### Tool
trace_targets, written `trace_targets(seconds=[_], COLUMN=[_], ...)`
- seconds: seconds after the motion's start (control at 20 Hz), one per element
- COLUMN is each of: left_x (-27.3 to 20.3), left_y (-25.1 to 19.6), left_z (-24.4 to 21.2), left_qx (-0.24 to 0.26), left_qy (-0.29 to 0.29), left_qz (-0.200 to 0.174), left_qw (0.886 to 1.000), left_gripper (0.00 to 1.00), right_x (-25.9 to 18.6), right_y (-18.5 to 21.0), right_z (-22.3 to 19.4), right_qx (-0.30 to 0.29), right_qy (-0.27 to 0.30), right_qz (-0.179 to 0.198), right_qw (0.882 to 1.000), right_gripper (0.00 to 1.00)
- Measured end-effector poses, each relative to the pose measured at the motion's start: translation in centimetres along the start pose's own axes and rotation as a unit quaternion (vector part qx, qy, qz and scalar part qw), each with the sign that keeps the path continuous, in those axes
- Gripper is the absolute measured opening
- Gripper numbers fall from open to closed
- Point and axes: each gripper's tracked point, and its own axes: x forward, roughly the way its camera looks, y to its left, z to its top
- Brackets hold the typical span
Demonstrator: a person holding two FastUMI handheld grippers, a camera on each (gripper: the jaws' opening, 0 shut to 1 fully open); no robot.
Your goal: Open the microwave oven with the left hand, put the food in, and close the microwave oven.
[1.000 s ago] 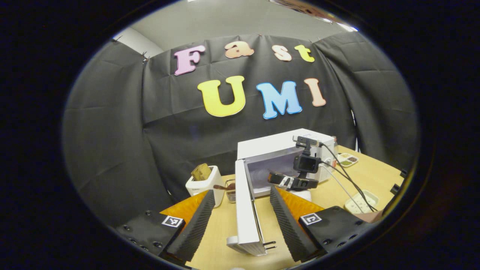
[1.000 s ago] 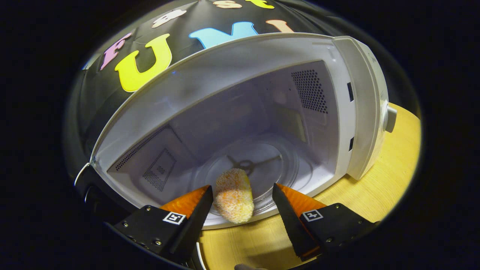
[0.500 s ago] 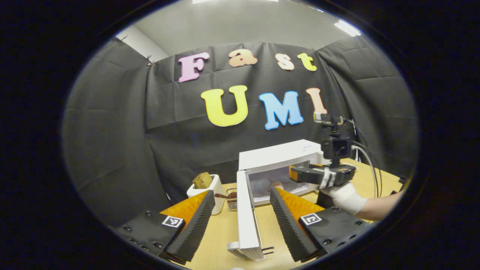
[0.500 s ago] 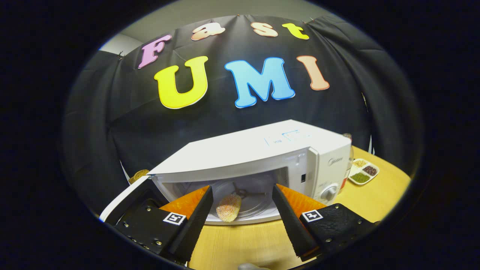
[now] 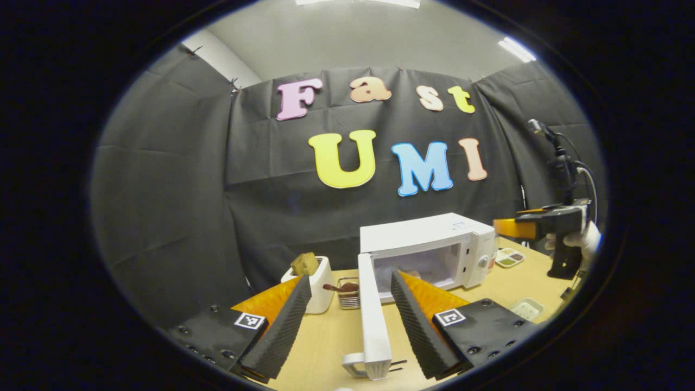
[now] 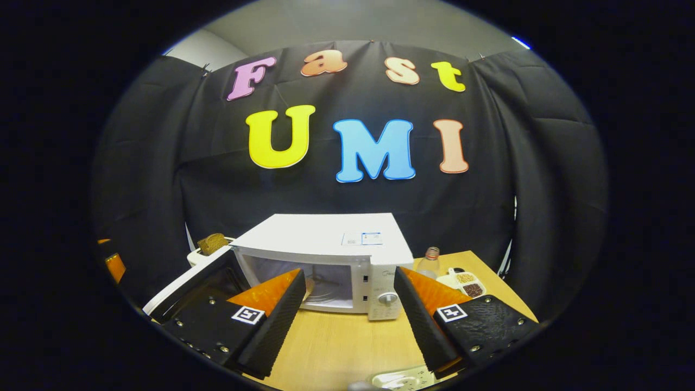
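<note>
The right gripper, spread and empty, had backed away from the microwave at lower centre. The left gripper was spread astride the open door; food lay inside.

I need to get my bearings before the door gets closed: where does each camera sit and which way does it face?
Left gripper view: rides the left hand-held gripper, facing the open door edge-on; the right hand-held gripper and gloved hand show far right.
Right gripper view: rides the right hand-held gripper, facing the microwave front.
Shared: microwave, door, table, seasoning dish.

White microwave; door open
</note>
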Motion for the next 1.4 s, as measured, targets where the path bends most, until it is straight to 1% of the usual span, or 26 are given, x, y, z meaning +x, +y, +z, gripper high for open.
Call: trace_targets(seconds=[0.05,0.1,0.2,0.25,0.3,0.35,0.4,0.5,0.65,0.7,0.8,0.85,0.9,1.0,1.1,1.15,1.25,1.4], left_x=[-0.1,-0.1,-0.4,-0.6,-0.7,-1.0,-1.2,-1.5,-2.0,-2.0,-1.9,-1.6,-1.4,-1.1,-1.2,-1.3,-1.2,-1.4], left_y=[0.5,1.0,2.4,3.0,3.6,4.4,5.1,6.3,6.9,6.9,6.9,6.6,6.0,6.1,5.7,5.5,5.4,4.0], left_z=[-0.2,-0.4,-1.7,-2.6,-3.5,-4.7,-5.8,-8.7,-12.7,-13.4,-15.3,-15.9,-16.3,-17.9,-17.7,-17.5,-17.9,-17.5], left_qx=[0.004,0.009,0.015,0.012,0.012,0.015,0.021,0.028,0.014,0.015,0.020,0.013,0.004,0.008,0.007,0.008,0.015,0.027], left_qy=[-0.001,0.000,0.007,0.013,0.018,0.025,0.029,0.046,0.070,0.069,0.084,0.088,0.085,0.112,0.101,0.101,0.110,0.107], left_qz=[0.003,0.007,0.018,0.021,0.023,0.030,0.034,0.046,0.059,0.060,0.065,0.062,0.055,0.064,0.067,0.067,0.070,0.063], left_qw=[1.000,1.000,1.000,1.000,1.000,0.999,0.999,0.998,0.996,0.996,0.994,0.994,0.995,0.992,0.993,0.993,0.991,0.992], left_gripper=[0.94,1.00,0.94,0.98,0.98,0.98,1.00,1.00,0.98,1.00,1.00,0.94,1.00,0.98,0.98,0.94,1.00,0.98], right_x=[-1.0,-2.0,-3.9,-4.9,-6.0,-6.9,-7.8,-9.3,-10.8,-11.0,-11.3,-11.5,-11.5,-11.3,-11.5,-11.5,-11.7,-11.8], right_y=[-0.9,-1.8,-4.1,-4.8,-5.4,-5.9,-6.4,-7.4,-8.7,-8.6,-9.1,-9.0,-9.0,-9.3,-9.6,-9.8,-10.2,-11.0], right_z=[0.1,0.1,0.4,0.6,0.8,1.2,1.5,1.8,2.4,2.7,2.7,2.8,3.0,2.7,3.0,3.2,2.8,2.4], right_qx=[0.001,-0.001,-0.010,-0.011,-0.010,-0.010,-0.013,-0.020,-0.023,-0.018,-0.020,-0.020,-0.027,-0.045,-0.046,-0.043,-0.039,-0.028], right_qy=[0.005,0.009,0.013,0.015,0.016,0.013,0.013,0.014,0.011,0.008,0.013,0.013,0.008,0.015,0.013,0.011,0.017,0.022], right_qz=[-0.004,-0.007,-0.027,-0.034,-0.039,-0.043,-0.045,-0.055,-0.071,-0.070,-0.072,-0.070,-0.065,-0.063,-0.061,-0.059,-0.058,-0.057], right_qw=[1.000,1.000,0.999,0.999,0.999,0.999,0.999,0.998,0.997,0.997,0.997,0.997,0.998,0.997,0.997,0.997,0.997,0.998], right_gripper=[0.99,0.99,0.99,0.99,1.00,1.00,1.00,0.99,0.99,0.99,0.99,0.99,0.99,0.99,0.99,0.97,0.97,0.97])
